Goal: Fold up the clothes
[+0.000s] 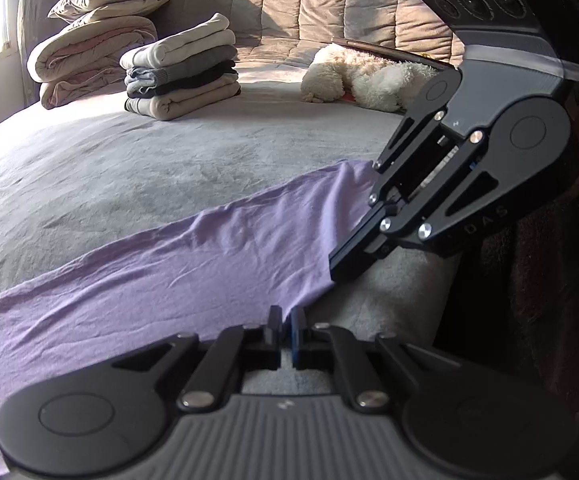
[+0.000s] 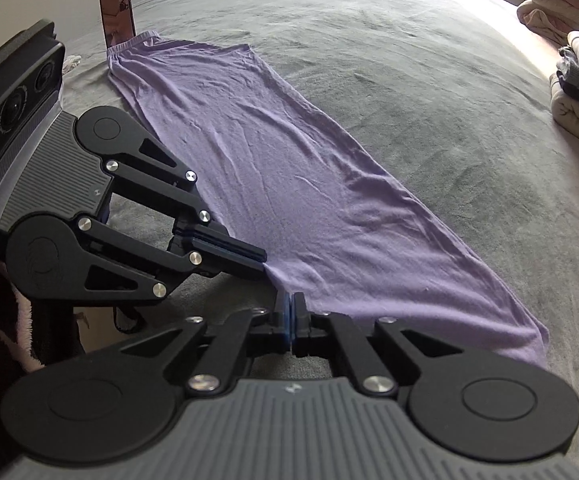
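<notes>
Lilac garment (image 2: 289, 168), folded long and narrow, flat on grey bed (image 2: 429, 80) along near edge. Left gripper (image 1: 287, 318), right gripper (image 2: 291, 304) both pinch its near hem. Folded-clothes stack (image 1: 181, 68) at far edge.

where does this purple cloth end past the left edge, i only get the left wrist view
observer: In the right wrist view, the long purple cloth strip runs flat across the grey plush bed cover and stops at a gathered elastic waistband.
operator: anything sitting near that end
observer: Yes, a dark rectangular smartphone stands upright just beyond the waistband, with its screen facing the cloth.
</notes>
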Tool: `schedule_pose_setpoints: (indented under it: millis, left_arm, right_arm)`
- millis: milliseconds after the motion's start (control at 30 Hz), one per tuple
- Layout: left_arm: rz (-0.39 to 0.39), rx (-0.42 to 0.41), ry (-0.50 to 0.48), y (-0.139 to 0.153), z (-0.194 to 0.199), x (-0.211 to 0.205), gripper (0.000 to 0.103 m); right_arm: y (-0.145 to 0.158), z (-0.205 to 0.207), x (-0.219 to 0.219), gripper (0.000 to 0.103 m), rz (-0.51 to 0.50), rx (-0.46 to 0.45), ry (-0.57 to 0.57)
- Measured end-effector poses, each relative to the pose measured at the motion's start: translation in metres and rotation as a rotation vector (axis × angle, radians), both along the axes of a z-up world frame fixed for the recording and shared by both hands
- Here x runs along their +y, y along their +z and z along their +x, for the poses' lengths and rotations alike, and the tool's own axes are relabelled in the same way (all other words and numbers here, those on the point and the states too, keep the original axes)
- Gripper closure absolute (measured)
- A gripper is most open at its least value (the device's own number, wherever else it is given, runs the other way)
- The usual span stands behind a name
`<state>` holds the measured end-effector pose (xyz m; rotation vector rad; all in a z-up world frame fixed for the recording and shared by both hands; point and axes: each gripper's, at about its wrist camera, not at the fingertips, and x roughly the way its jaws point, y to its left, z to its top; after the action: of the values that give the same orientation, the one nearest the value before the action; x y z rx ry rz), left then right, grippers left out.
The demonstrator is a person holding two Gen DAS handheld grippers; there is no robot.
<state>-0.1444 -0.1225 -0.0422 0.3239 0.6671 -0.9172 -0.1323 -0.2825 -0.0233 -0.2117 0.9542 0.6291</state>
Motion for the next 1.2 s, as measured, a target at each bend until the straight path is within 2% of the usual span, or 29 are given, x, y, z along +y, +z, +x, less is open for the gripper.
schedule_pose_setpoints:
  millis: [67,133,233,400,500,667,700,800,833,967,1000,1100,1200]
  left_arm:
    - [-0.045,0.018,-0.001,0.005,0.001,0.004,0.094]
    - [-0.08,0.029,-0.002,0.009,0.002,0.005,0.09]
    - [-0.092,0.034,-0.02,0.01,0.004,-0.004,0.087]
    - [-0.073,0.024,-0.071,0.007,0.0,-0.029,0.08]
    - [-0.06,0.015,-0.096,0.006,-0.002,-0.044,0.08]
    - [-0.066,0.037,-0.118,0.002,0.002,-0.066,0.08]
    - [-0.068,0.041,-0.12,0.002,0.003,-0.069,0.08]
    - [-0.063,0.055,-0.126,-0.002,0.006,-0.08,0.08]
    - [-0.06,0.06,-0.126,-0.003,0.007,-0.083,0.08]
    - [-0.077,0.122,-0.155,-0.005,0.01,-0.091,0.08]
    - [-0.083,0.14,-0.164,-0.005,0.011,-0.093,0.076]
    - [-0.095,0.189,-0.201,-0.009,0.01,-0.099,0.074]
    - [-0.094,0.179,-0.216,-0.009,0.002,-0.102,0.073]
  right_arm:
    - [0.007,-0.005,-0.012,0.09,0.012,-0.022,-0.035]
    - [0.011,-0.011,-0.026,0.089,-0.007,-0.038,-0.068]
    - [0.009,-0.013,-0.045,0.089,-0.045,-0.031,-0.118]
    - [0.005,-0.014,-0.065,0.087,-0.097,-0.024,-0.164]
    - [0.005,-0.016,-0.072,0.069,-0.121,-0.036,-0.168]
    - [0.001,-0.015,-0.082,0.069,-0.124,-0.043,-0.172]
    - [-0.001,-0.013,-0.085,0.071,-0.121,-0.04,-0.177]
    - [-0.004,-0.011,-0.091,0.099,-0.116,-0.023,-0.178]
    - [-0.004,-0.012,-0.092,0.102,-0.117,-0.022,-0.176]
    - [0.004,-0.015,-0.1,0.103,-0.099,-0.018,-0.17]
    - [0.006,-0.015,-0.102,0.103,-0.101,-0.017,-0.168]
    - [0.004,-0.011,-0.106,0.103,-0.146,0.023,-0.167]
    - [0.003,-0.007,-0.108,0.102,-0.155,0.049,-0.188]
